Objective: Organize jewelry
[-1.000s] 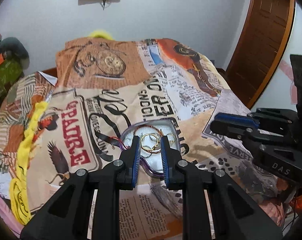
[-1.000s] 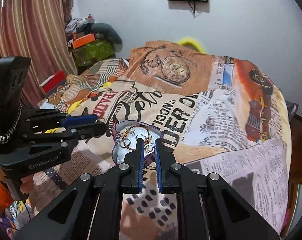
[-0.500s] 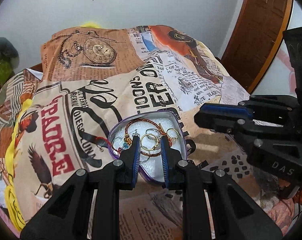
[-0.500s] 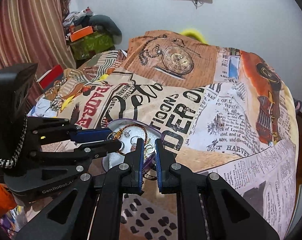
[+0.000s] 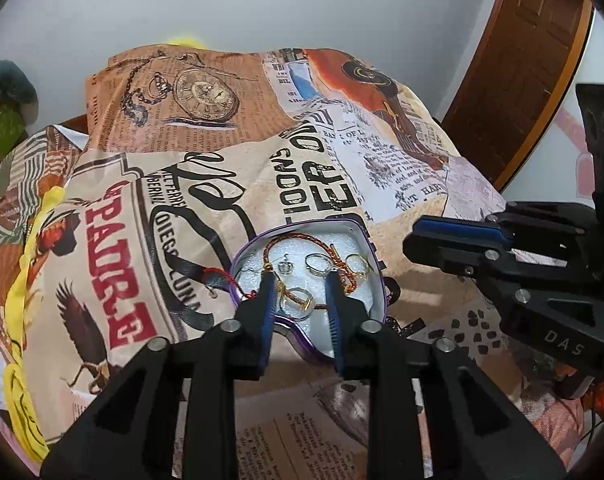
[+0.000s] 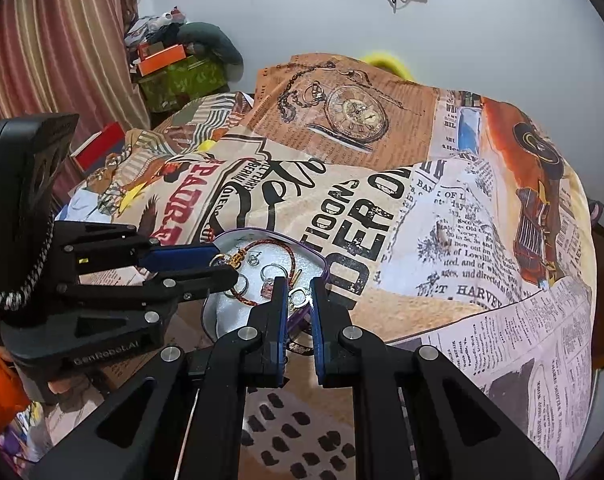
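The heart-shaped tin [image 5: 375,276] of jewelry lies on the bed's printed cover [image 5: 309,168]. Over it, the left hand-held gripper [image 5: 300,280] is opening narrowly around a gold ring [image 5: 298,300], pads not yet touching. The step looks like picking that ring: next, settle lower and close without snagging the braided bracelet [image 5: 302,240]; the right hand-held gripper [image 6: 300,292] waits shut and empty at the tin's near rim.

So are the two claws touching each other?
Apart. The left wrist view shows blanket between the right claw and the left claw, whose jaws are opening around a gold ring in the tin.

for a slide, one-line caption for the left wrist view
Left gripper jaws opening over a gold ring in the heart-shaped tin on the printed bedspread.
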